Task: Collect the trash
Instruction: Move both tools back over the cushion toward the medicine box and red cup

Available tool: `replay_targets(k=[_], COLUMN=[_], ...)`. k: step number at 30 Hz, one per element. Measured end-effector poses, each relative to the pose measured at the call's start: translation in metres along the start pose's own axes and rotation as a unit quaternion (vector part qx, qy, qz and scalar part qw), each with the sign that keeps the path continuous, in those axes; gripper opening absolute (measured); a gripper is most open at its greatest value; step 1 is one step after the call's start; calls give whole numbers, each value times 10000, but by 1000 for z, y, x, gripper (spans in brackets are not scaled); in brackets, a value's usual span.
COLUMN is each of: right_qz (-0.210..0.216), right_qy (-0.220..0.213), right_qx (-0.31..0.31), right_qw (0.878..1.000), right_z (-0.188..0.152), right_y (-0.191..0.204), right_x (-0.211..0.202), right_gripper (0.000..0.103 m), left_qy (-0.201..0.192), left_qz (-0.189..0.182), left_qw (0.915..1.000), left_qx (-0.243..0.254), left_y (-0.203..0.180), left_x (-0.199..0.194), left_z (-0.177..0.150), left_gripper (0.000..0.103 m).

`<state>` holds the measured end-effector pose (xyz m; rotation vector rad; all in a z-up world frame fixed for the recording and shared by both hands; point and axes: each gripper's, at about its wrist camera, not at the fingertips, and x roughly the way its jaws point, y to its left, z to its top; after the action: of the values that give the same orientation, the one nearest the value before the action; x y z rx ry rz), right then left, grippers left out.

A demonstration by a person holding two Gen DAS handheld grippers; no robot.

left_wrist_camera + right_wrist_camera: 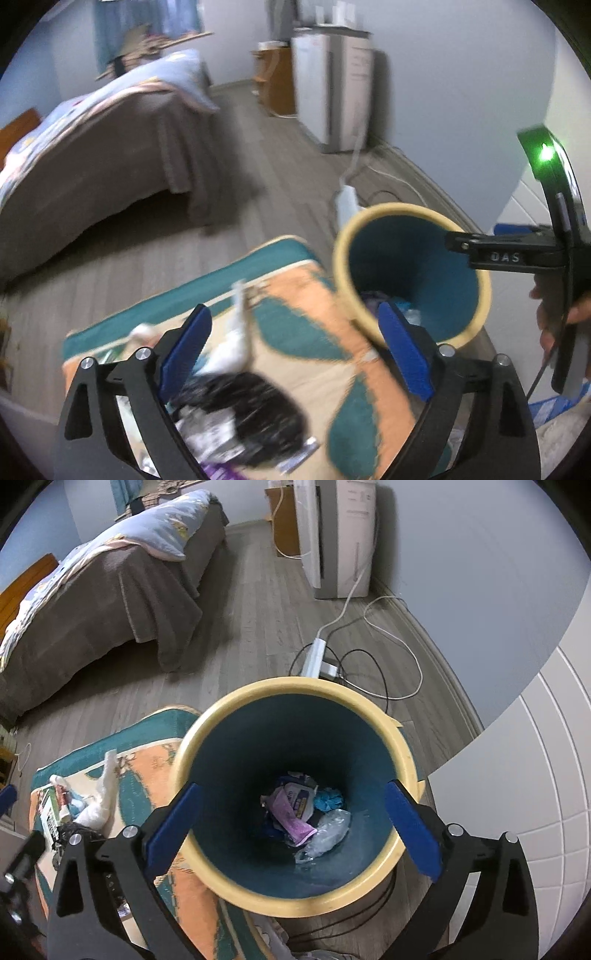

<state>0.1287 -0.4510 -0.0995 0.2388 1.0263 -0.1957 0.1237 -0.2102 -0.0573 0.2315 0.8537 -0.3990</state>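
Note:
A round bin (207, 723) with a yellow rim and dark teal inside stands on the floor beside a patterned rug (155, 760). Its bottom holds trash: a purple wrapper (290, 814), a clear crumpled bottle (328, 830), blue scraps. My right gripper (291, 827) hovers right over the bin mouth, open, nothing between its blue pads. In the left wrist view the bin (343, 258) is at the right. My left gripper (295, 350) is open over the rug (310, 295), empty. Below it lie a black plastic bag (255, 410), white crumpled paper (236, 347) and wrappers.
A bed (92, 602) with grey cover stands at the left, a white appliance (332, 535) by the far wall. A power strip (314, 653) and loose cables (391, 657) lie on the wood floor behind the bin. A white panelled door (535, 775) is at the right.

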Motion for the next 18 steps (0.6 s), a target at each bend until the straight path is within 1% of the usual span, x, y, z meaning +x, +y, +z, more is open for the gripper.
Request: replay_targets(k=[2,5,8,11,14,18], right_qz=[14,108,217,345,458,636], right_qy=[-15,-47,-63,-60,-12,3], right_qx=[-43,-91,-201,-325,-531,-753], right_qw=[10000,9999,9995,9989,9975,9951], right_z=[-1,-3,-6,-8,-12,-17], right_y=[10,27,47,70,97,131], right_x=[-5,-13,-20,-26,-30,-35], right_gripper=[97,97,97,97,97,97], left_qy=[-41,-107,-194,-235,-181,126], left_qz=[101,431,813,1140,1330,1577], left_qw=[9997,9984,9953,9902,9840,9729], left_qx=[-196,-354,-487,-774,-1174,-1688], left_y=[20,50,80,112,144,182], left_x=[-16,-39,-62,-80,-87,-81], left_z=[-6,-15,-27,-44,-70,-100], left_gripper=[93,94,95,96,96,96])
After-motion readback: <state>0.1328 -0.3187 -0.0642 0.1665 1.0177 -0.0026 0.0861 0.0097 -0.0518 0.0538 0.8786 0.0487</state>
